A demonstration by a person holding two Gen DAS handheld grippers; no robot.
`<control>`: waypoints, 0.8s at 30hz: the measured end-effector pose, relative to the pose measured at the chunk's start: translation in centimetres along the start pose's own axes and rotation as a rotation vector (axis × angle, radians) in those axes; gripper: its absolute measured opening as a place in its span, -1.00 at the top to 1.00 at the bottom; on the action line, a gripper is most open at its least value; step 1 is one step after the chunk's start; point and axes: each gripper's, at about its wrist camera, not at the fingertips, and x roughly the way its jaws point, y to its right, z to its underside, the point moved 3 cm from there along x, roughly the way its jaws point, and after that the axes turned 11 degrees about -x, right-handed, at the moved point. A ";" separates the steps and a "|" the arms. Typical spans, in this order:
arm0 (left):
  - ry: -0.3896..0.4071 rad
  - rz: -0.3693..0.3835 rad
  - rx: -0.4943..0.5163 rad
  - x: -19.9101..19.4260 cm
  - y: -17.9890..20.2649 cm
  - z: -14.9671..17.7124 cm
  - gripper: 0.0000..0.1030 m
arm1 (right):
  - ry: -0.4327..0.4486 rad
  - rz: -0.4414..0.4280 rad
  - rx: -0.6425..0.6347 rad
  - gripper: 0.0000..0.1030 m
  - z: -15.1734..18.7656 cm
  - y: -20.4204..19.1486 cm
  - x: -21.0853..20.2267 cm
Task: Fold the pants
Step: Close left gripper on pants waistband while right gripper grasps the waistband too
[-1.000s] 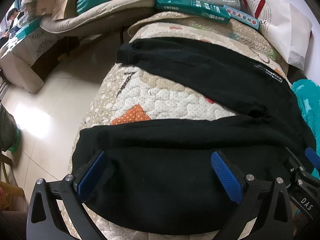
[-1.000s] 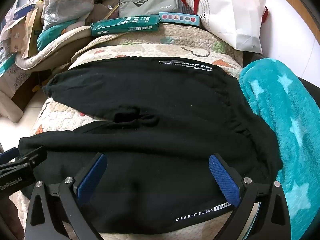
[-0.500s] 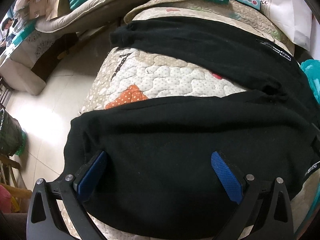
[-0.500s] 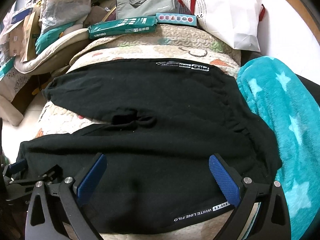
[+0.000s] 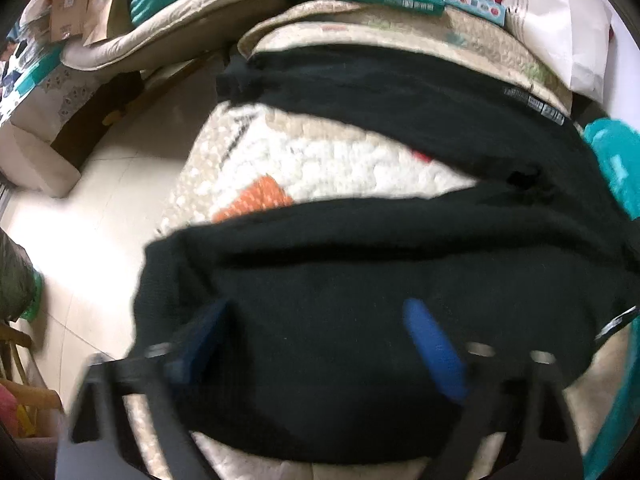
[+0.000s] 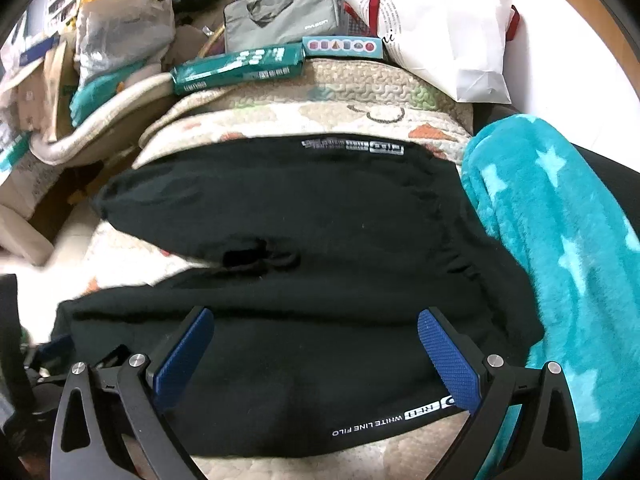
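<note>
Black pants [image 5: 360,288] lie spread on a quilted bed cover [image 5: 320,168], the two legs apart in a V. The near leg lies across the front and the far leg [image 6: 280,184] further back, with white print near the waist [image 6: 394,420]. My left gripper [image 5: 320,344] is open, hovering over the near leg's cuff end; this view is blurred. My right gripper [image 6: 316,352] is open over the near leg by the waistband. Neither holds cloth. The left gripper shows dimly at the left edge of the right wrist view [image 6: 52,352].
A teal star blanket [image 6: 560,260] lies right of the pants. A green box [image 6: 240,66], a small blue box [image 6: 340,46], a grey bag [image 6: 280,20] and a white paper bag [image 6: 440,32] sit at the bed's far end. Tiled floor [image 5: 100,216] and clutter lie to the left.
Both grippers have drifted slightly, still open over the near leg. The left wrist view has become blurred from motion. The pants have not moved.
</note>
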 end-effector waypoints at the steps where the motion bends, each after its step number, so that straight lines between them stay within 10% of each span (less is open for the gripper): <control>1: 0.003 0.012 0.002 -0.6 0.1 -0.3 -0.41 | 0.000 -0.029 -0.002 -1.00 -0.8 0.5 -0.6; 9: 0.105 0.063 0.014 -5.8 -1.0 -8.0 -0.43 | 0.007 -0.074 -0.073 -1.00 -7.4 4.6 -1.6; 24: -0.028 0.060 -0.051 8.1 -4.9 -23.2 -0.44 | -0.228 -0.223 -0.220 -0.63 -13.6 11.1 15.5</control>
